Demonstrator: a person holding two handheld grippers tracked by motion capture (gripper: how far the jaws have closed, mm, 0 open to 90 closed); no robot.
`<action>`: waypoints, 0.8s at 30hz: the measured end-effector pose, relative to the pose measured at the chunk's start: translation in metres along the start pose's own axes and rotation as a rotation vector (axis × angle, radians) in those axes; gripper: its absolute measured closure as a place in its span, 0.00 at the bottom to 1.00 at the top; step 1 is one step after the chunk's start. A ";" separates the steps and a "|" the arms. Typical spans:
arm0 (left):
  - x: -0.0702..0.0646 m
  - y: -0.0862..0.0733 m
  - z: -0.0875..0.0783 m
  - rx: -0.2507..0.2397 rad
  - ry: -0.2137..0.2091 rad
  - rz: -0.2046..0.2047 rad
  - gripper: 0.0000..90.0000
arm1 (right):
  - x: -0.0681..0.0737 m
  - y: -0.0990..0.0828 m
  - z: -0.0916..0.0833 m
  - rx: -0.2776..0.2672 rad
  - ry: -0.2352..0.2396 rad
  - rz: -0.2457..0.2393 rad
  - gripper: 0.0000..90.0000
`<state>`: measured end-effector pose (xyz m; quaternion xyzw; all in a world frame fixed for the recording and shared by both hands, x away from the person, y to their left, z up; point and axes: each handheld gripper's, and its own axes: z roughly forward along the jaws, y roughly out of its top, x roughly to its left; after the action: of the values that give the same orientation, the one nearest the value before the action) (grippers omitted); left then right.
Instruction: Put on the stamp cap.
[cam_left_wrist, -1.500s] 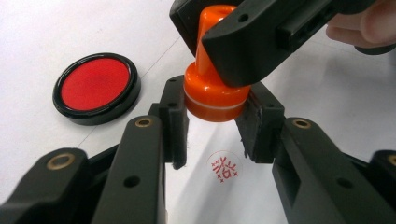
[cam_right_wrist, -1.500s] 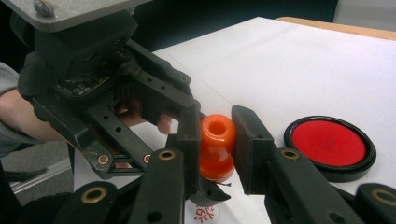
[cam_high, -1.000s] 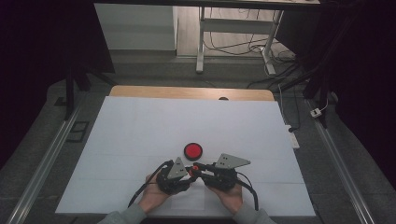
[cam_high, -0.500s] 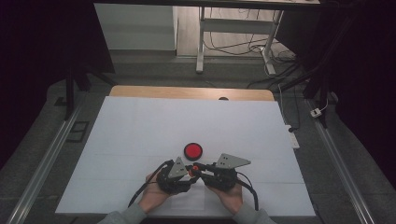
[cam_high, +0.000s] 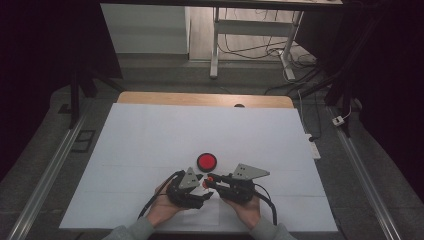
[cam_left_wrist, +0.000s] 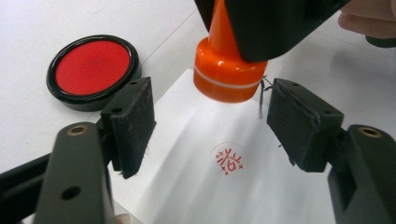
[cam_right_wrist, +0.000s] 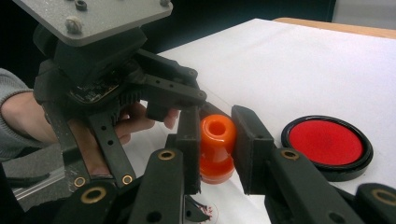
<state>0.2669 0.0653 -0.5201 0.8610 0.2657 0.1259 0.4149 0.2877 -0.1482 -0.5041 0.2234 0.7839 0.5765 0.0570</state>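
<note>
An orange stamp (cam_right_wrist: 215, 154) stands upright between the jaws of my right gripper (cam_right_wrist: 217, 123), which is shut on it. In the left gripper view the stamp (cam_left_wrist: 226, 70) hangs just above a white sheet of paper (cam_left_wrist: 187, 163) that bears a red round stamp mark (cam_left_wrist: 227, 159). My left gripper (cam_left_wrist: 212, 116) has just been opening; its pads stand wide apart over the sheet and press on nothing. A round black ink pad (cam_high: 206, 161) with red ink lies just beyond both grippers (cam_high: 205, 186), which meet tip to tip near the table's front edge.
The white table top (cam_high: 150, 140) stretches far to the left, right and back of the hands. A wooden strip (cam_high: 200, 99) runs along its far edge. Metal rails (cam_high: 45, 175) flank both sides, and cables lie on the floor beyond.
</note>
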 end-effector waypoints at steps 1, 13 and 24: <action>0.000 0.000 0.000 0.000 -0.001 0.000 0.34 | 0.000 0.000 0.000 -0.002 0.000 -0.001 0.81; -0.001 -0.003 -0.007 0.010 -0.004 0.006 0.29 | -0.001 0.001 -0.003 -0.012 -0.010 0.006 0.81; -0.002 -0.008 -0.015 0.000 0.000 0.006 0.32 | -0.003 0.002 -0.005 -0.020 -0.026 0.015 0.81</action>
<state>0.2559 0.0782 -0.5170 0.8618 0.2630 0.1272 0.4147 0.2894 -0.1536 -0.5013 0.2360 0.7755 0.5820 0.0650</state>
